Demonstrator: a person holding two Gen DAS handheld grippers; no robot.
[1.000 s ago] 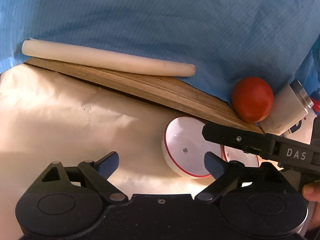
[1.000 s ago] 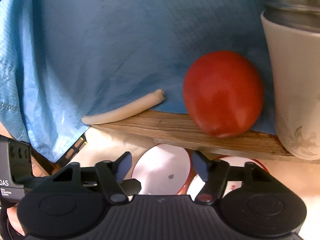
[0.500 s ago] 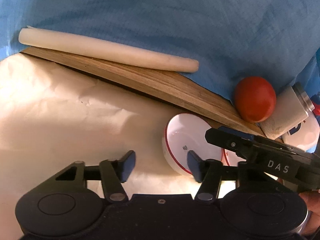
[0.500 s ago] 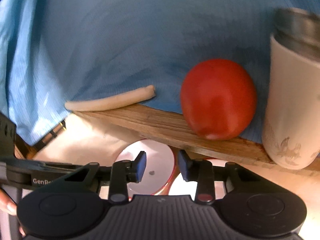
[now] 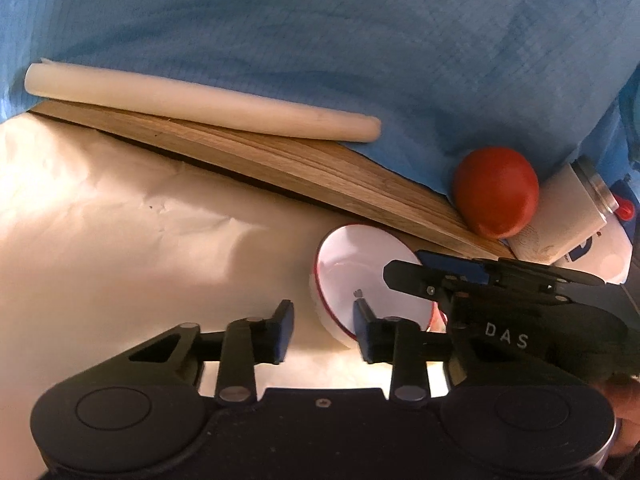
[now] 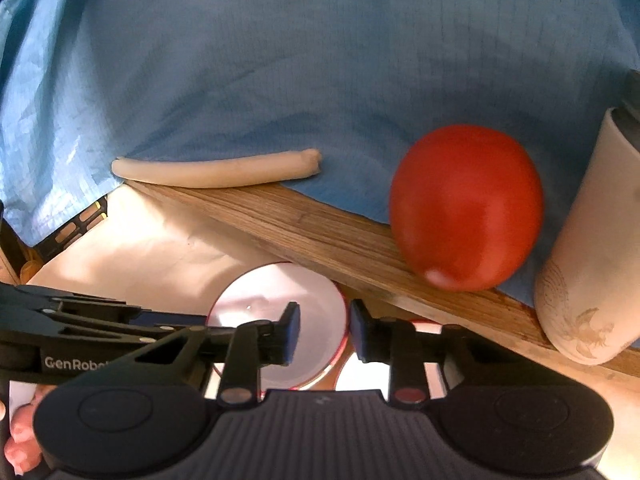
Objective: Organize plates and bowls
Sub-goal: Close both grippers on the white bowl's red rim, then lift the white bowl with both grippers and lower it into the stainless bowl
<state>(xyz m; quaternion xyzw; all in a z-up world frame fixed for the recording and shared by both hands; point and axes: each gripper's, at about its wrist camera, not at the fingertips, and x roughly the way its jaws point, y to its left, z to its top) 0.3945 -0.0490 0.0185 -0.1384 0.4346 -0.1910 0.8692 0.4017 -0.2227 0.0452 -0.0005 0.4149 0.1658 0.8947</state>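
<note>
Left wrist view: left hand-held gripper [image 5: 323,330], black, jaws closing, the near-left rim of a white bowl [image 5: 370,280] with a red edge standing between its pads; whether the pads already press on that rim cannot be told. The bowl rests on cream paper [image 5: 120,232] covering the bench, just below a wooden board [image 5: 280,160]. A pale rolled cylinder [image 5: 192,106] lies along the board's far edge against blue cloth [image 5: 320,40]. A red tomato [image 5: 496,192] sits on the board's right end, touching a white tumbler [image 5: 568,216] with a metal rim. The right hand-held gripper [image 5: 404,276], marked "DAS", reaches in from the right across the bowl's far-right rim. Right wrist view: right hand-held gripper [image 6: 324,330], jaws closing, the bowl's [image 6: 276,300] right rim between its pads, contact not clear. A second red-edged white dish [image 6: 360,376] shows just right of the bowl, mostly hidden behind the gripper. The left hand-held gripper [image 6: 192,322] enters from the left at the bowl's left rim. Tomato [image 6: 466,208] and tumbler [image 6: 592,248] stand side by side, touching, on the board [image 6: 320,236]; cylinder [image 6: 216,168], cloth [image 6: 320,60] and paper [image 6: 152,248] as above. Fingers [image 6: 20,436] of a person show at lower left.
</note>
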